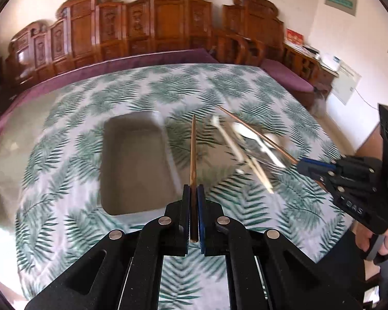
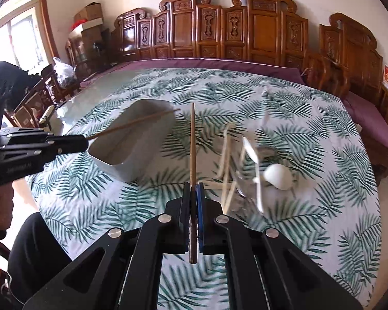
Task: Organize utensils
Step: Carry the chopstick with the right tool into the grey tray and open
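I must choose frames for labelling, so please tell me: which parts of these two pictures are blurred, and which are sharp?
Left wrist view: the leaf-print tablecloth, the grey rectangular tray and the pale utensil pile are motion-smeared; the left gripper and its brown wooden chopstick are sharp. Right wrist view: the pile is smeared, while the right gripper is crisp. Fisheye bends both.
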Available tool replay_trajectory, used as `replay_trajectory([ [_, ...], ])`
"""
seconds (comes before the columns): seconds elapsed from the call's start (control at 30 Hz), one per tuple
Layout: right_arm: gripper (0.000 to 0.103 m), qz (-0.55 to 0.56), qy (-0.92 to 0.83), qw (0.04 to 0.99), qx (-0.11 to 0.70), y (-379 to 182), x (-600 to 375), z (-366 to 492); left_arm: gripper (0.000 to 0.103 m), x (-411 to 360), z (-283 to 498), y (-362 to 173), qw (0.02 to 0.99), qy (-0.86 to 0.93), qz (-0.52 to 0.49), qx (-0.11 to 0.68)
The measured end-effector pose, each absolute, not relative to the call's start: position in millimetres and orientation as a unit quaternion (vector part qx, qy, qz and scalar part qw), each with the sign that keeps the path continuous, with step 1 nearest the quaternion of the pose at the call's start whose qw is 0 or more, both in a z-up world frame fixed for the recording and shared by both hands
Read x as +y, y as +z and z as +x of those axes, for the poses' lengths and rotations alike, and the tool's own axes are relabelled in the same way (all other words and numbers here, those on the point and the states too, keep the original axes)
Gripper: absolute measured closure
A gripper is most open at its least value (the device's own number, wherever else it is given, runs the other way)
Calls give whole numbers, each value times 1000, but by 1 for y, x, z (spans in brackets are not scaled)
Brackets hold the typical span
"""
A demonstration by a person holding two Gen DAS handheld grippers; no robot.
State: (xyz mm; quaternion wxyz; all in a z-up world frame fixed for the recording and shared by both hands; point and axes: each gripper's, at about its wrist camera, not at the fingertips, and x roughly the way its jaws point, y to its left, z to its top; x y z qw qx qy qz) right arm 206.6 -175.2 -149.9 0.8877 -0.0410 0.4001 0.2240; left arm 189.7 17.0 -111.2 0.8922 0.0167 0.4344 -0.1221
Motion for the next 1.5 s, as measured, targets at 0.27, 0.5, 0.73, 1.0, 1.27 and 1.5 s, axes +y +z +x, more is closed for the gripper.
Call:
replay_trajectory([
  [0.27, 97, -46, 248, 881, 401, -150, -132, 223, 99, 67, 216, -134, 891, -73, -14, 447],
  [0.5, 97, -48, 257, 882, 392, -148, -106, 239, 99, 83, 237, -159, 888, -61, -24, 456],
  [0.73, 97, -45, 266, 876, 400, -151, -92, 254, 99, 87, 251, -169, 884, -64, -26, 463],
  [1.0, 97, -44, 265, 872, 408, -159, -80, 263, 99, 94, 259, -173, 885, -73, -43, 459],
  [1.27, 97, -42, 263, 872, 411, -165, -62, 272, 84, 99, 265, -166, 893, -79, -35, 441],
  [1.5, 97, -25, 265, 866, 423, -177, -43, 284, 70, 125, 269, -150, 904, -62, -48, 419],
])
